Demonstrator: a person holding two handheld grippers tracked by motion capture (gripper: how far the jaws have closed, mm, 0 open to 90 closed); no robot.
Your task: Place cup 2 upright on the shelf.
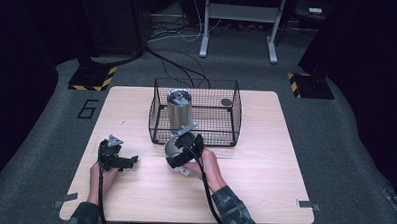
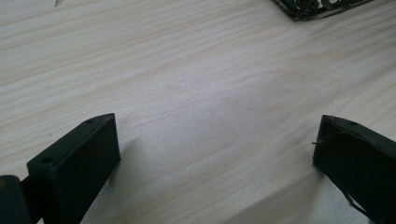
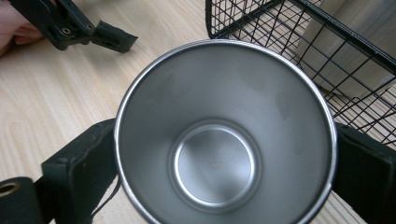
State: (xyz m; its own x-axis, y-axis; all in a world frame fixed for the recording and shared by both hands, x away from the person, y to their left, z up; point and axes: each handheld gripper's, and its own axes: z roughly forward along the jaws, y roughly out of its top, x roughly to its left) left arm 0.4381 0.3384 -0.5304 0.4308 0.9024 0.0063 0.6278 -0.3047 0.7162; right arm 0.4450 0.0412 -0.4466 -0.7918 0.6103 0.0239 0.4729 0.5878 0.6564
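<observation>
High view: one table (image 1: 265, 159), one wire basket (image 1: 226, 124) at centre far, one steel cylinder (image 1: 179, 110) upright inside it, one small dark disc (image 1: 226, 102) at its far right. Right gripper (image 1: 181, 152) holds one steel cup (image 1: 171, 148) just near of the basket. Left gripper (image 1: 126, 162) sits near left.

Left gripper view: jaws spread wide over bare wood.

Right gripper view: jaws pinch the cup's sides; its empty interior shows.
</observation>
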